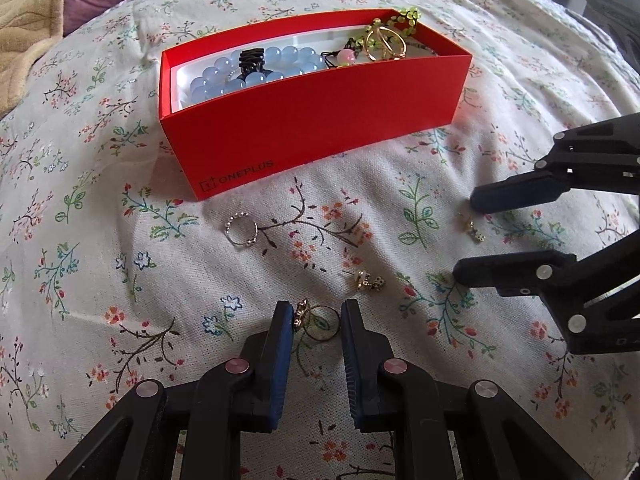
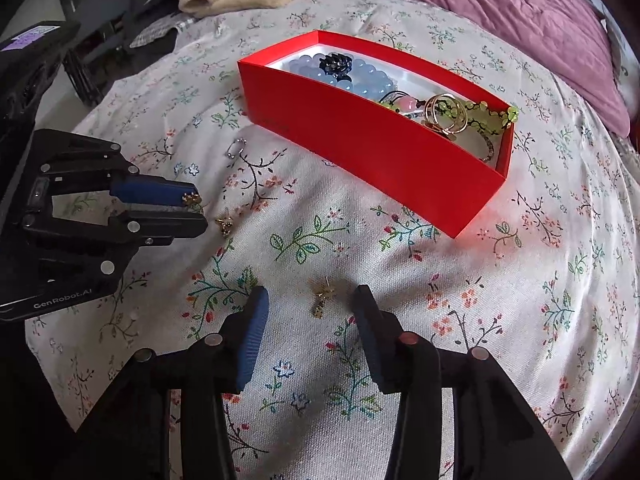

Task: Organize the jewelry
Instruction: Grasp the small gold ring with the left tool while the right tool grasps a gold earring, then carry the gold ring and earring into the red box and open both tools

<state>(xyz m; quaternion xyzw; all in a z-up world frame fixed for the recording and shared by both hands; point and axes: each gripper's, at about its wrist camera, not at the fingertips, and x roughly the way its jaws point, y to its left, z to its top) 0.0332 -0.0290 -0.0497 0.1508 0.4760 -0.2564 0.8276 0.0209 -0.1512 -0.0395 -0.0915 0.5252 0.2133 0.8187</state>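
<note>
Left gripper fingers apart around a thin gold ring, right gripper fingers apart around a small gold stud earring, open red cardboard box holding a blue bead bracelet, black claw clip, gold hoops.

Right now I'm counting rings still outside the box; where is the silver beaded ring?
The silver beaded ring lies on the floral bedsheet, just in front of the red box near its logo corner, beyond the left claw.

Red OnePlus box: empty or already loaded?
Loaded. The red OnePlus box holds a blue bead bracelet, black hair claw and gold rings.
</note>
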